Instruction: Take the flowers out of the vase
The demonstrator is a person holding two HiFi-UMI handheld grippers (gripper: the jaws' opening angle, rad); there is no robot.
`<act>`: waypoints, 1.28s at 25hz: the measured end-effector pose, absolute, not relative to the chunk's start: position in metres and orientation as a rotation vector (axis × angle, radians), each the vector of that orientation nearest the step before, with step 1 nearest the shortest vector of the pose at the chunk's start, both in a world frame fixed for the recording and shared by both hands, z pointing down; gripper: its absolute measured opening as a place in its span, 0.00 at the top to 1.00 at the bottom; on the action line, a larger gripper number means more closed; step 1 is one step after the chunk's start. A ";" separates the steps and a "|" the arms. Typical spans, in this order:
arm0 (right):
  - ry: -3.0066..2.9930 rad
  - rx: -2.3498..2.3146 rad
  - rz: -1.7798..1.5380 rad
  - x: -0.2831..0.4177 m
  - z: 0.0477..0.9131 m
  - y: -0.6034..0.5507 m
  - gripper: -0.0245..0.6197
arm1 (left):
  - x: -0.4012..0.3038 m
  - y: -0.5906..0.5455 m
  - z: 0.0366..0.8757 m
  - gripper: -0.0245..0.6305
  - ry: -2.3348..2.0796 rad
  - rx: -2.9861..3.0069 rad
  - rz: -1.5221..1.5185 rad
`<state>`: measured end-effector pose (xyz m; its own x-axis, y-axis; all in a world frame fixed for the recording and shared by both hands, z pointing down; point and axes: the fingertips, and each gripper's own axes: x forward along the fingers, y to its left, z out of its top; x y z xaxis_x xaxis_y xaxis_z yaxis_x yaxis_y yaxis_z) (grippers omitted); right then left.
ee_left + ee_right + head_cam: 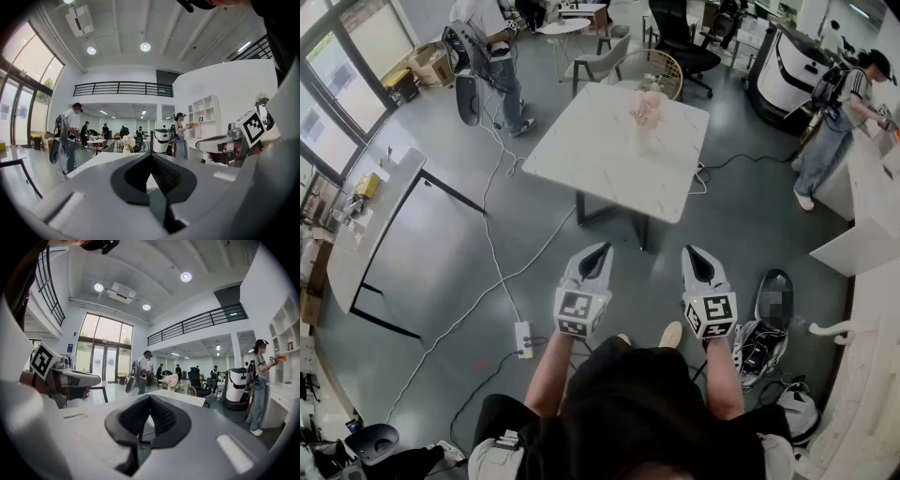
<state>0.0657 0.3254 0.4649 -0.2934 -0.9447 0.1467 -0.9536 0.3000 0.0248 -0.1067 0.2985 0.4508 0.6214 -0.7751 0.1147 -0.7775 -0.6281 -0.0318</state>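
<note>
I hold my left gripper (pixel 598 249) and right gripper (pixel 694 251) side by side close to my body and roughly level. Both have their jaws pressed together on nothing, since nothing is within reach. Ahead stands the white table (pixel 591 155). Toward its far edge the pink flowers (pixel 648 106) sit in their vase (pixel 643 141), well apart from both grippers, so I judge the approach comes first.

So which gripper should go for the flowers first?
Barely right, I'd say: the flowers stand right of centre on the table. Otherwise even: left gripper and right gripper both shut, empty, short of it.
</note>
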 end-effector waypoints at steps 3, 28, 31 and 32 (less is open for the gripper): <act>-2.422 1.784 0.102 0.065 0.464 0.323 0.96 | -0.106 0.296 0.451 0.95 -1.337 2.815 0.186; -2.403 1.767 0.147 0.058 0.472 0.279 0.96 | -0.115 0.249 0.459 0.95 -1.340 2.789 0.151; -2.417 1.746 0.138 0.060 0.471 0.260 0.96 | -0.115 0.231 0.461 0.95 -1.368 2.770 0.150; -2.422 1.740 0.134 0.061 0.471 0.253 0.96 | -0.115 0.224 0.461 0.95 -1.378 2.765 0.147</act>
<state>0.0614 0.2532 0.4712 -0.3123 -0.9331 0.1783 -0.9471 0.3205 0.0181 -0.1151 0.2243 0.4611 0.5987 -0.7938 0.1068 -0.7984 -0.6021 0.0012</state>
